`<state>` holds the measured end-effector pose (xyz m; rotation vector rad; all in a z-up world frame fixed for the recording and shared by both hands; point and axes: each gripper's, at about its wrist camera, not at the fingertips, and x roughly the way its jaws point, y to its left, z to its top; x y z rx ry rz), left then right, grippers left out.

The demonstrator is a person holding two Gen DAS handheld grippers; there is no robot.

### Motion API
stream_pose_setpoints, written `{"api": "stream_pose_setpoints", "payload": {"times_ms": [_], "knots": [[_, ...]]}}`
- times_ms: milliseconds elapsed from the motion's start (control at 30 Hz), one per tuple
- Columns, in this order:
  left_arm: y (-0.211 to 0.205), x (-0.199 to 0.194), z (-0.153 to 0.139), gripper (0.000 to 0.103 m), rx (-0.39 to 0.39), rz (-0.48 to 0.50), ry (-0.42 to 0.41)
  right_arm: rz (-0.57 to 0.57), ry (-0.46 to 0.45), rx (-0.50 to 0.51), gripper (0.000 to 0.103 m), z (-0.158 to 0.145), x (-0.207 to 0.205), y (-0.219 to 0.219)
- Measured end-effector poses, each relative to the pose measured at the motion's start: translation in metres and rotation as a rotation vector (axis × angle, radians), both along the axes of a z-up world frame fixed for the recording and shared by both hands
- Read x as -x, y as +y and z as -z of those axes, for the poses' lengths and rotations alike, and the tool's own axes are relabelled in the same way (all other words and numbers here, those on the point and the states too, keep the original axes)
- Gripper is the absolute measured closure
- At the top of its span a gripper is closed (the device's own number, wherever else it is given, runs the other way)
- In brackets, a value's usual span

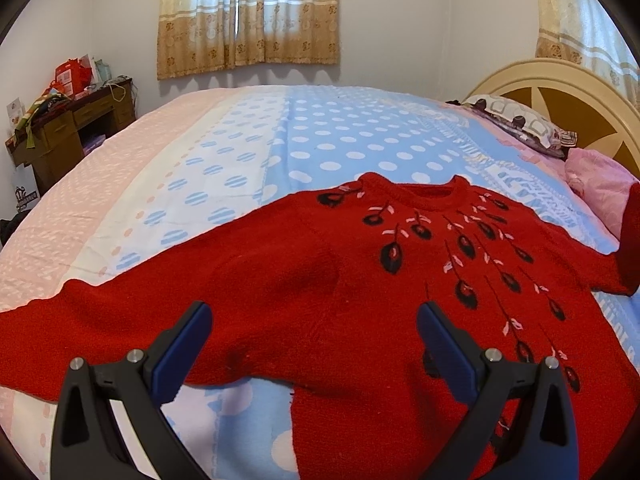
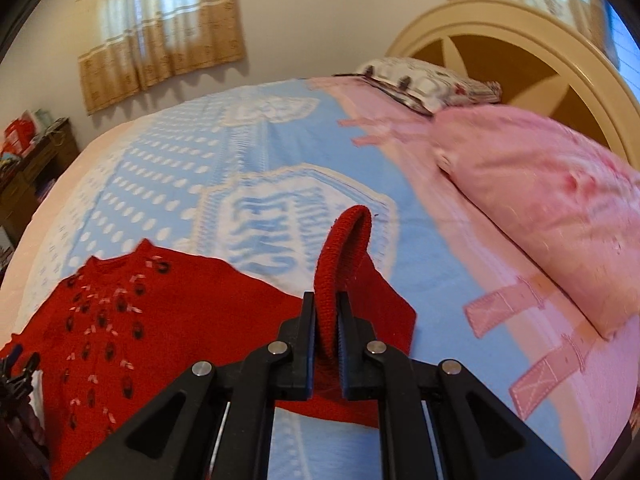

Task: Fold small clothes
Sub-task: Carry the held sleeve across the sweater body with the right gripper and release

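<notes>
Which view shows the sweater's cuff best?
The right wrist view: the cuff stands pinched in the right hand-held gripper, close and central. The left wrist view catches only a red sliver at its right edge.

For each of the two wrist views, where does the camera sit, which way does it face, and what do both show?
Left wrist: sits behind the open left gripper, low over the red sweater, facing across the bed toward the curtains.
Right wrist: sits behind the right gripper, shut on the sweater's cuff, facing the pink pillow and headboard.
Shared: sweater, bed, curtains, headboard, patterned pillow.
</notes>
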<state>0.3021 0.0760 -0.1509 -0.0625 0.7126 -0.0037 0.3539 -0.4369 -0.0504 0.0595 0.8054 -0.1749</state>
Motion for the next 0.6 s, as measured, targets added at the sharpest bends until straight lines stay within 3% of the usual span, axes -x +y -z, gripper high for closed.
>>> {"api": "stream_pose_setpoints", "payload": {"times_ms": [600], "knots": [[0.005,0.006,0.001,0.000,0.059,0.030,-0.017,-0.226,-0.022,0.011,0.095,-0.014,-0.028,0.120]]}}
